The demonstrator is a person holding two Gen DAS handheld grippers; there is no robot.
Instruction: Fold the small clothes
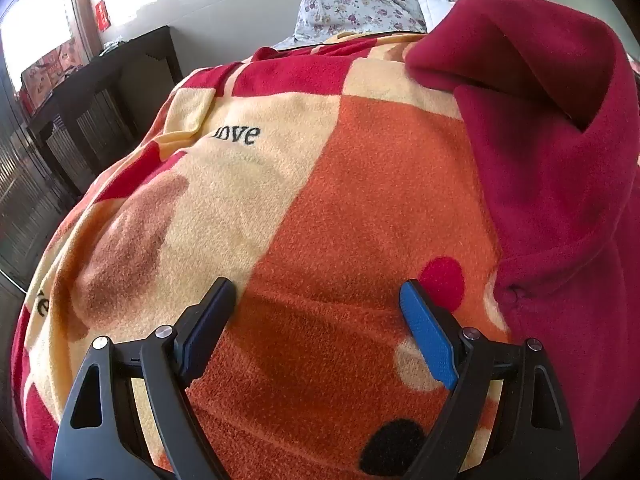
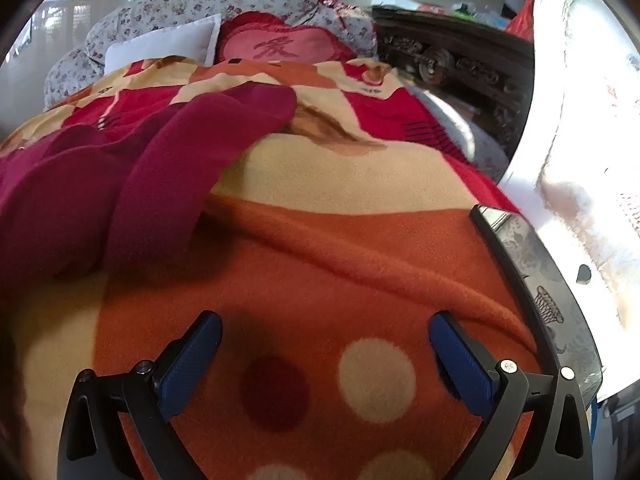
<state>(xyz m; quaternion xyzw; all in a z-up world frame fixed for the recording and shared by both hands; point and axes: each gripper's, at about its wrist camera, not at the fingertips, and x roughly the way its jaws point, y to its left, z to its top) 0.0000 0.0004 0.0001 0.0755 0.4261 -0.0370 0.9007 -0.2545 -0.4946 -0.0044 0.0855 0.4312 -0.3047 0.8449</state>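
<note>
Both grippers hang low over the bed with their jaws spread wide and nothing between them. The left gripper (image 1: 318, 294) hovers above an orange patch of the blanket (image 1: 280, 208), a fleecy thing in orange, cream and red squares with dots and the word "love" on it. The right gripper (image 2: 325, 330) hovers over another orange patch with cream and red dots. The piece to be folded, a dark red fleece garment (image 1: 560, 160), lies on the blanket between the two tools: to the right of the left gripper and up to the left of the right one (image 2: 120, 168). From the right side it looks bunched into soft ridges, with one long tube, likely a sleeve or leg, reaching toward the pillows (image 2: 160, 46). From the left side a flap stands up loosely and the edge has what may be a small button. I cannot tell whether it is a top or trousers. As I judge it, the folding has hardly started or stands at an early stage: the cloth is rumpled, not squared, and neither tool grips it. What is left seems to be taking hold of an edge, laying it flat, and turning it over on itself. A dark phone (image 2: 532, 280) lies at the blanket's right side.
</note>
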